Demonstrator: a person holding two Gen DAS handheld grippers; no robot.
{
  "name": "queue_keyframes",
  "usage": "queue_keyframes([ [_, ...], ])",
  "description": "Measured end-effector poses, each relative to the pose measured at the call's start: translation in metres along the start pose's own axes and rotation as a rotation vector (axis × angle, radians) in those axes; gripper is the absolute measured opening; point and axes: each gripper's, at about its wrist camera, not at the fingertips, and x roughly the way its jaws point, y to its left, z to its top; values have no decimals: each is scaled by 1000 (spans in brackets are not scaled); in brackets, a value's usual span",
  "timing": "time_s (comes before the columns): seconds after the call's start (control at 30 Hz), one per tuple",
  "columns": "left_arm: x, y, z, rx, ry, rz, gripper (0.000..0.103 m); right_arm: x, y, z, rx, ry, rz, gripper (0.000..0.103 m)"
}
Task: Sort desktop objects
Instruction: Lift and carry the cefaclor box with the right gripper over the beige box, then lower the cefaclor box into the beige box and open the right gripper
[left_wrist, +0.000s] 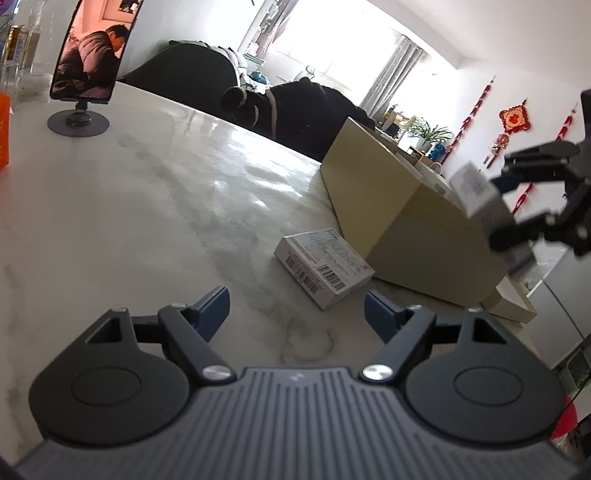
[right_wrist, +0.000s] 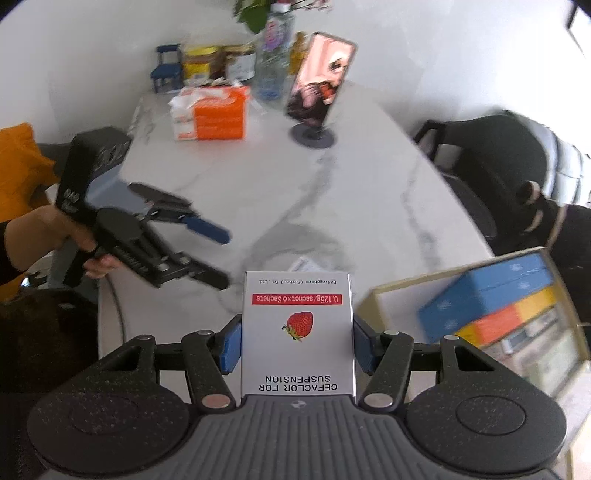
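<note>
The right tongs (right_wrist: 297, 349) pinch the white strawberry-printed medicine carton (right_wrist: 297, 332); keep it level over the open cardboard box (right_wrist: 373, 291). The left tongs (left_wrist: 295, 314) stand spread, empty.

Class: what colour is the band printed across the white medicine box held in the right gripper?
Red band, clearest in the right wrist view.

The right gripper (right_wrist: 297, 345) points steeply down over the worktop's near edge, its blue fingers (right_wrist: 231, 347) pressed on both sides of a white box (right_wrist: 297, 332), lifted clear of the surface. The left gripper (left_wrist: 295, 312) hangs low over the worktop, tilted slightly down, its fingers (left_wrist: 212, 308) spread wide with nothing between them. In the right wrist view a bare hand (right_wrist: 70, 236) grips its handle at the worktop's left edge.
</note>
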Motion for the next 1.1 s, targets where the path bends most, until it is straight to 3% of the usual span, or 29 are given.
queue_keyframes([
  [0.33,2,3,1,-3,-1,-9,82,-44,-65,-5,124,-36,-189,61],
  [0.53,4,1,2,-3,4,-8,82,-35,-98,-23,169,54,-231,61],
  [0.7,6,-1,4,4,8,-3,82,-7,-122,-36,142,191,-249,61],
  [1.1,17,-1,5,0,35,12,82,58,-154,-66,48,454,-72,61],
])
